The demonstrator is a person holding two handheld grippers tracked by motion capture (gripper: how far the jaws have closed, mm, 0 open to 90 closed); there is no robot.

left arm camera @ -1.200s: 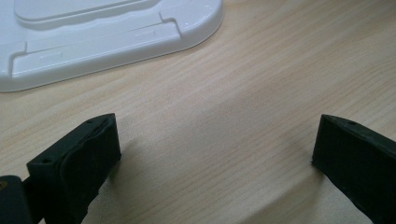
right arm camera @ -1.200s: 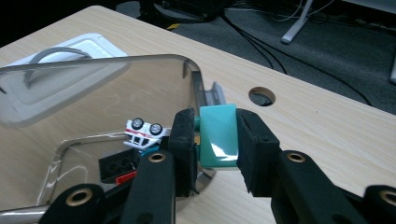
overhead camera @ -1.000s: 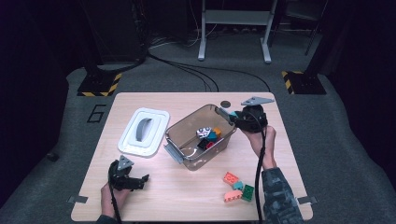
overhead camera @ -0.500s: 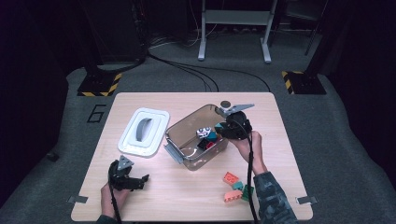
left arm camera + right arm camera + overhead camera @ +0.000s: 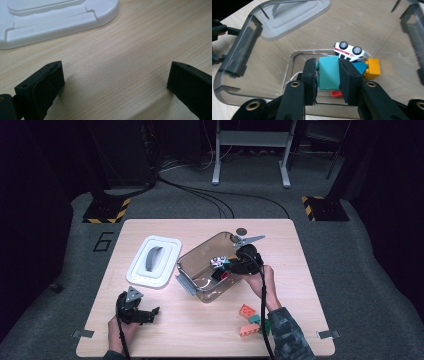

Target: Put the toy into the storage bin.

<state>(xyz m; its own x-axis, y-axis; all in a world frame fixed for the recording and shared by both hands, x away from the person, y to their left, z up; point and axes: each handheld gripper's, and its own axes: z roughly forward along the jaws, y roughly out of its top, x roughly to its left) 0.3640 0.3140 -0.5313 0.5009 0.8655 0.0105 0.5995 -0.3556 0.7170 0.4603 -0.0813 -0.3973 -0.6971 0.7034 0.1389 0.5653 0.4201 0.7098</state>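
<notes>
The right gripper (image 5: 327, 75) is clamped on a teal block (image 5: 328, 72), one jaw on each flat side, and hangs inside the clear bin (image 5: 192, 270) with the block not yet on the bottom. Gripping the flat faces keeps the block from twisting, and holding it low over the floor of the bin means a release should drop it only a little way, so it is unlikely to bounce out. Below and beyond the block lie the things already in the bin: a white toy car (image 5: 349, 51) tipped on its side with its wheels showing, an orange block (image 5: 373, 67) just beside it, a blue piece (image 5: 359, 67) between them and the jaws, and a small red piece (image 5: 336, 94) under the gripper. In the high view the same gripper (image 5: 235, 265) comes in over the bin's right rim, the person's right hand (image 5: 262, 280) behind it. More blocks (image 5: 252, 320) wait on the counter (image 5: 300, 250) near the right forearm, within easy reach, which suggests the work is to gather loose pieces into the bin one by one, with several left. The white lid (image 5: 154, 261) lies flat to the left of the bin, apart from it, off so the opening is free. The left gripper (image 5: 136, 307) rests low on the counter near the front edge, its jaws spread wide with nothing but bare wood between them, out of the way of the right hand's path; its own view shows the lid's edge (image 5: 60, 22) just ahead.
</notes>
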